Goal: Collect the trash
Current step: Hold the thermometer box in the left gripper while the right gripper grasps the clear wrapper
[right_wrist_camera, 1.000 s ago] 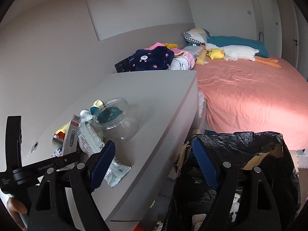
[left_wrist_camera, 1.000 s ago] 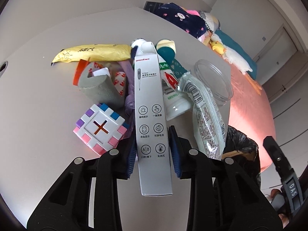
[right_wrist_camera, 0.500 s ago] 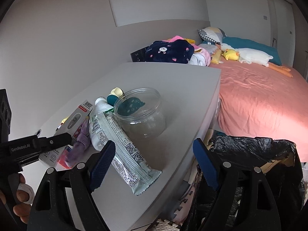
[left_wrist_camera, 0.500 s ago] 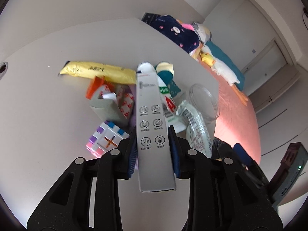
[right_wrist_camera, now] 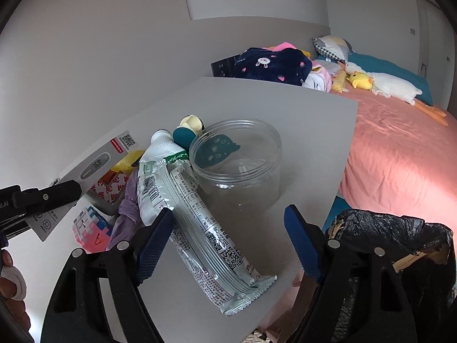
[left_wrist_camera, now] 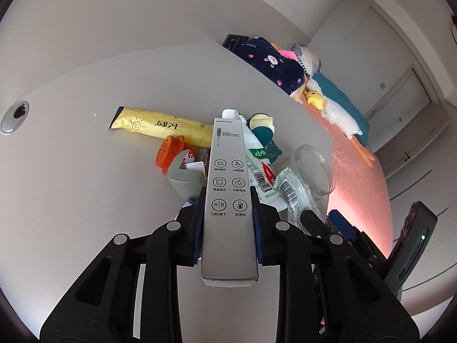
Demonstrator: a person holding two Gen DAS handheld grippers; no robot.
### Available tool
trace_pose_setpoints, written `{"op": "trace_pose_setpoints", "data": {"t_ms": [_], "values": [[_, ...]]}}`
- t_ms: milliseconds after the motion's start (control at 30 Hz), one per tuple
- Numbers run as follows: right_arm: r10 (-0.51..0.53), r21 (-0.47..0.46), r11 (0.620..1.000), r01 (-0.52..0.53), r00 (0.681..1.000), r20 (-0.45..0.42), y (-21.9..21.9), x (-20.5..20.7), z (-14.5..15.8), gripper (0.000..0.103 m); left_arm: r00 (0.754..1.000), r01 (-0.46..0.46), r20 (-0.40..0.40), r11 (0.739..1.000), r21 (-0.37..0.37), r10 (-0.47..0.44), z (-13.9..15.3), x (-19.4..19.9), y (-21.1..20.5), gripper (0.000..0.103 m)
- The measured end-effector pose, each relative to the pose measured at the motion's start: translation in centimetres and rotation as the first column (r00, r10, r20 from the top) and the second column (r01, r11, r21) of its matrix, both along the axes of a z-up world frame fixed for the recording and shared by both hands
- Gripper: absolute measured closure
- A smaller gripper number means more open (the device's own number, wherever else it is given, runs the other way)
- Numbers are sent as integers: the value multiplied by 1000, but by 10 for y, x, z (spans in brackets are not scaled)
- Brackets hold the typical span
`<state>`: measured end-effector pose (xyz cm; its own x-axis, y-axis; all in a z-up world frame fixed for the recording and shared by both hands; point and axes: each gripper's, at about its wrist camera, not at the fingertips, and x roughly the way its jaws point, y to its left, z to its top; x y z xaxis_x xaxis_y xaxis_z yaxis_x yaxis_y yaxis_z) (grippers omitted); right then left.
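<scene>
The thermometer box [left_wrist_camera: 228,200] has been lifted off the desk [left_wrist_camera: 85,185], clamped in the left gripper [left_wrist_camera: 228,217]. The right gripper [right_wrist_camera: 228,243], empty and narrowing, is brought over the near-edge wrapper [right_wrist_camera: 211,234], whose length is laid across the jaws' gap.

One clear jar [right_wrist_camera: 238,160], one black trash bag [right_wrist_camera: 400,245], two tools, one thermometer box [left_wrist_camera: 228,200], one yellow packet [left_wrist_camera: 162,127].
</scene>
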<state>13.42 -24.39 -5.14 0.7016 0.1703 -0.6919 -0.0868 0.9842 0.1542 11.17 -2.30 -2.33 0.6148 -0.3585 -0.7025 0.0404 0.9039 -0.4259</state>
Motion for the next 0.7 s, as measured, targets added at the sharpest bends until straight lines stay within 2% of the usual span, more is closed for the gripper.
{"op": "trace_pose_setpoints", "data": {"t_ms": [33,100,167,267,367,700], "values": [[12,2,1000,-12,1000,-9,2,1,-1,32,1000,2,4,1000,9,-2,0,-1,0,77],[40,5,999,-40,999,-28,7,3,-4,47,1000,2,16,999,33,-2,1,-2,-3,77],[67,11,998,-67,997,-38,11,2,-5,70,1000,4,23,999,45,-5,2,-3,-4,77],[93,25,995,-92,995,-31,15,-3,-2,85,1000,7,27,999,44,-8,3,-4,-4,77],[93,29,995,-93,996,-9,16,-9,4,89,999,8,49,999,45,-11,7,-7,-3,77],[90,49,994,-94,993,71,15,-31,39,89,994,23,108,999,36,-27,28,-23,-6,77]]}}
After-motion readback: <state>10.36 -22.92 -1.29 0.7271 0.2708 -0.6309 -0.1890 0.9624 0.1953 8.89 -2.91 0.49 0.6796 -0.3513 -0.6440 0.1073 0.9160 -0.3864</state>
